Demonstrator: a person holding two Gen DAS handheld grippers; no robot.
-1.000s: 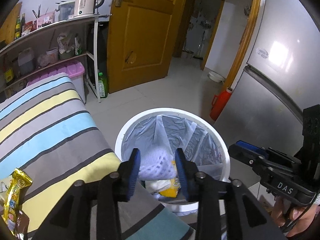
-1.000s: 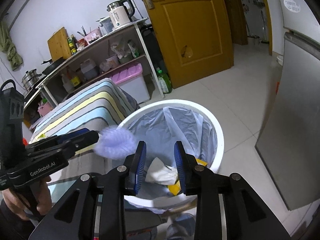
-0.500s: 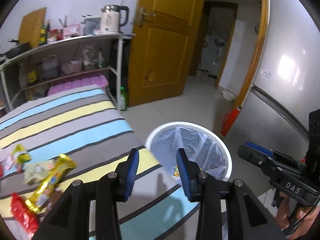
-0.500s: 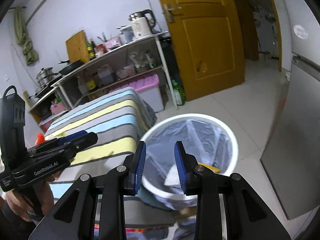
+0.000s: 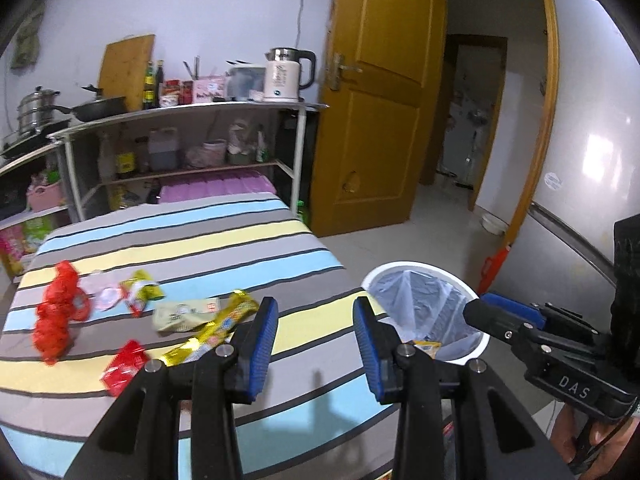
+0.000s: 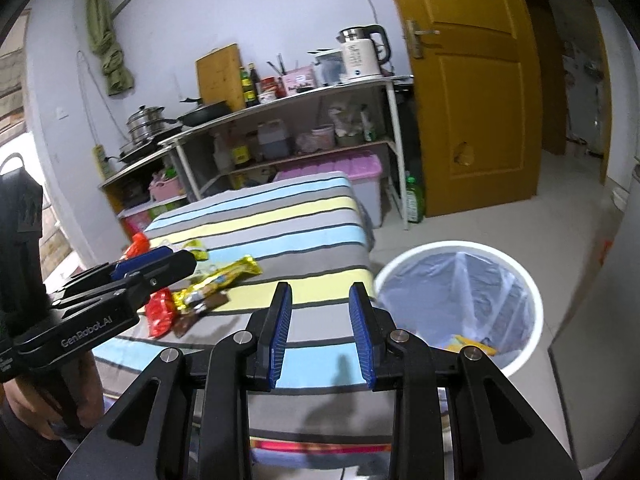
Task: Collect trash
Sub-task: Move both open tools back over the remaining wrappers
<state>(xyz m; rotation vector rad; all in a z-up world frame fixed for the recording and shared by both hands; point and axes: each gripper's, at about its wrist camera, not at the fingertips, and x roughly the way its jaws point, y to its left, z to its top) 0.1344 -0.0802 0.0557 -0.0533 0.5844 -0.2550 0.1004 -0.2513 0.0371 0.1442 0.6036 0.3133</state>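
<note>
Two empty hand-held grippers hover over a striped bed beside a trash bin.

The left hand-held gripper [image 5: 314, 334] has its blue pads parted with nothing between them, released, above the bed's near edge. The right hand-held gripper [image 6: 320, 332] is likewise parted and holds nothing, touching nothing. The striped bed [image 5: 224, 240] carries the trash toward its left edge: a gold snack wrapper [image 5: 218, 330] just left of the left pads, a pale green packet [image 5: 182, 314] touching it, a small red wrapper [image 5: 124, 366] nearer the front edge, and a red mesh bag [image 5: 56, 304] by the left edge. A white trash bin [image 6: 520, 280] with a clear liner stands on the floor at the bed's near right corner, with yellow scraps inside.
</note>
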